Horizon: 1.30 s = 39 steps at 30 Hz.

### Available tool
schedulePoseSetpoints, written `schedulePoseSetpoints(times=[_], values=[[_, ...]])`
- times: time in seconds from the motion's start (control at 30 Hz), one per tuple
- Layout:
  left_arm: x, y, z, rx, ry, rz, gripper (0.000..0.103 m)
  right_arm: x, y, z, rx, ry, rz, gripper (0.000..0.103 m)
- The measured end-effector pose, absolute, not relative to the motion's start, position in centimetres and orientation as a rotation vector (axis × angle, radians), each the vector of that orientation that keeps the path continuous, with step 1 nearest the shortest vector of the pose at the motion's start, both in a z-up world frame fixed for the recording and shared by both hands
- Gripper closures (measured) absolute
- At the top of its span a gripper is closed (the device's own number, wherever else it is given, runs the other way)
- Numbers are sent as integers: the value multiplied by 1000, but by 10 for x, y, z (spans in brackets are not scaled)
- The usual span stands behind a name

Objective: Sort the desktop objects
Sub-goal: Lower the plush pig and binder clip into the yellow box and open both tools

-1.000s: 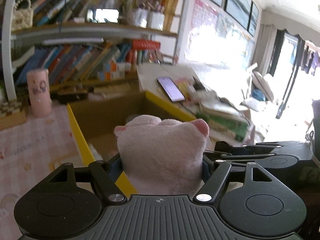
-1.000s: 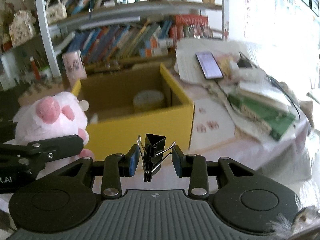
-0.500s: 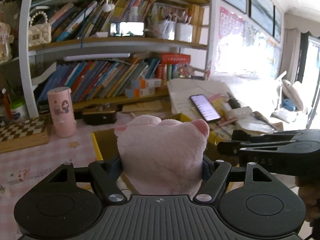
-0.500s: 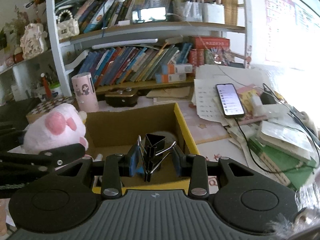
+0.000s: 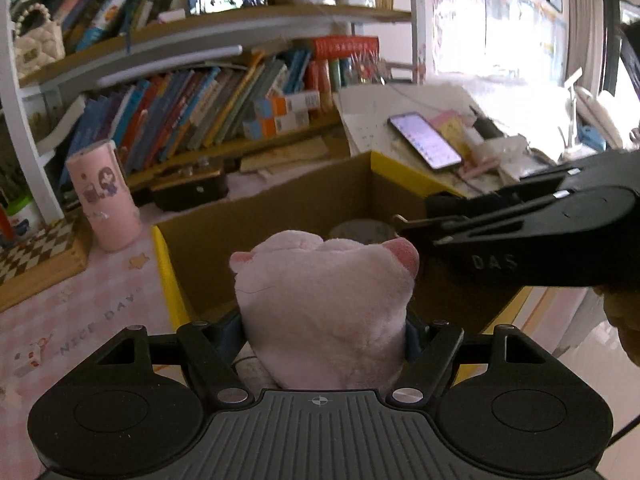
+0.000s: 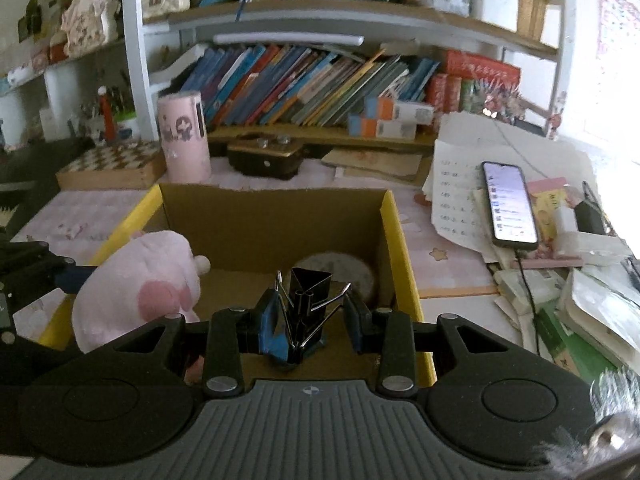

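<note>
My left gripper [image 5: 324, 330] is shut on a pink plush toy [image 5: 324, 304], held over the near left part of an open cardboard box with yellow rims [image 5: 165, 268]. In the right wrist view the plush [image 6: 140, 280] hangs at the box's left rim [image 6: 132, 216], with the left gripper [image 6: 72, 276] behind it. My right gripper [image 6: 310, 320] is shut on a bunch of black binder clips [image 6: 310, 292] above the box's inside. A round pale object [image 6: 348, 276] lies on the box floor. The right gripper [image 5: 436, 216] reaches in from the right in the left wrist view.
Behind the box stand a pink cylinder [image 6: 184, 136], a dark case [image 6: 264, 158] and a checkered box [image 6: 112, 160] below full bookshelves. To the right lie papers, a lit phone [image 6: 508, 204] with a cable, and stacked books [image 6: 592, 312].
Both grippers have moved in over the box with their loads, and the views have swung to face it squarely. The right gripper has come closer beside the plush.
</note>
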<state>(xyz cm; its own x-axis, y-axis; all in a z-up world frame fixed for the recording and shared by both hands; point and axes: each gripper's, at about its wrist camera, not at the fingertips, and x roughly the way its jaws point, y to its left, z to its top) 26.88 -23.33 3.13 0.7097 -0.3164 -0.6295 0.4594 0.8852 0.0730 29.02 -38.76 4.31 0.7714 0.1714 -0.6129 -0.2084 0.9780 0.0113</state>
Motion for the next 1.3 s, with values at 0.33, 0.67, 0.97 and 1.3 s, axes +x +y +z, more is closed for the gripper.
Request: schedulePoseSetpoints(times=[0.33,0.67,0.97,1.3], values=[[281,-235,23,222,682,-385,15,329,-378,24,-131,754,301,70],[277,-234,25,242,655,-367,7,350,-372,11,-157,847,342,70],[276,-234,27,247,650,-368,7,352,-374,11,-148,871,345,69],[266,-232,36,232,613,-368,7,343,-378,22,-108,806,333,58]])
